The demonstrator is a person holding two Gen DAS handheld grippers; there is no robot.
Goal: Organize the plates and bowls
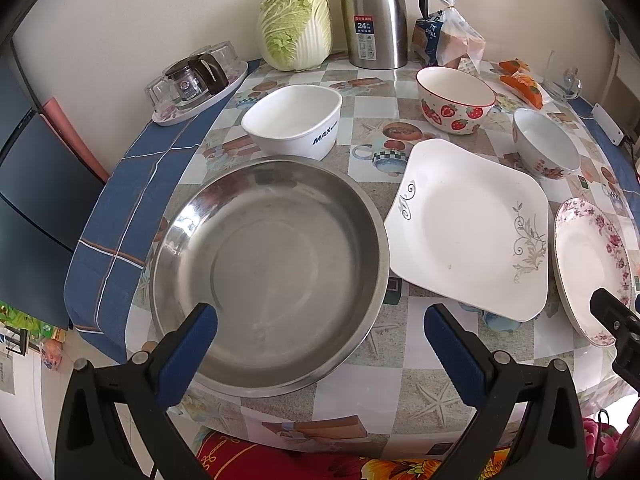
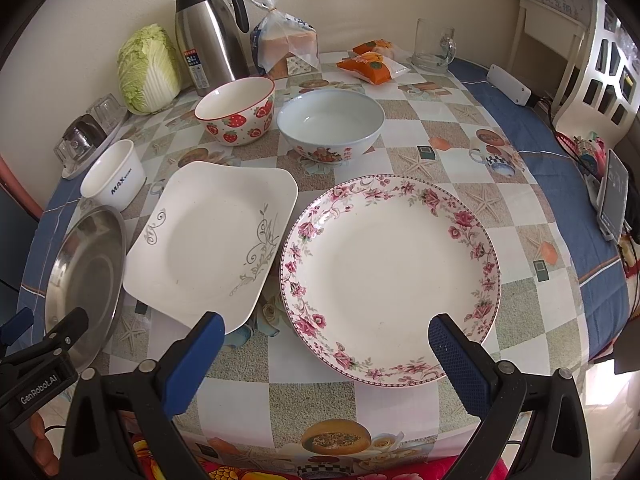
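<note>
A wide steel basin [image 1: 272, 272] lies at the table's near left, and my left gripper [image 1: 320, 344] hovers open over its near rim with nothing held. To its right sits a square white plate [image 1: 468, 228] [image 2: 208, 240], then a round floral plate [image 2: 390, 276] [image 1: 592, 268]. My right gripper [image 2: 326, 348] stands open above the floral plate's near edge, empty. Further back stand a white MAX bowl [image 1: 294, 120] [image 2: 114, 180], a strawberry bowl [image 1: 456, 100] [image 2: 238, 110] and a pale blue bowl [image 1: 546, 142] [image 2: 330, 124].
Along the wall stand a cabbage [image 1: 296, 24], a steel thermos jug [image 1: 374, 14], bagged bread [image 2: 286, 40], orange snack packets [image 2: 372, 62] and a glass mug [image 2: 434, 46]. A tray of glasses [image 1: 196, 84] sits far left. The round table [image 2: 312, 396] has its near edge just below the grippers.
</note>
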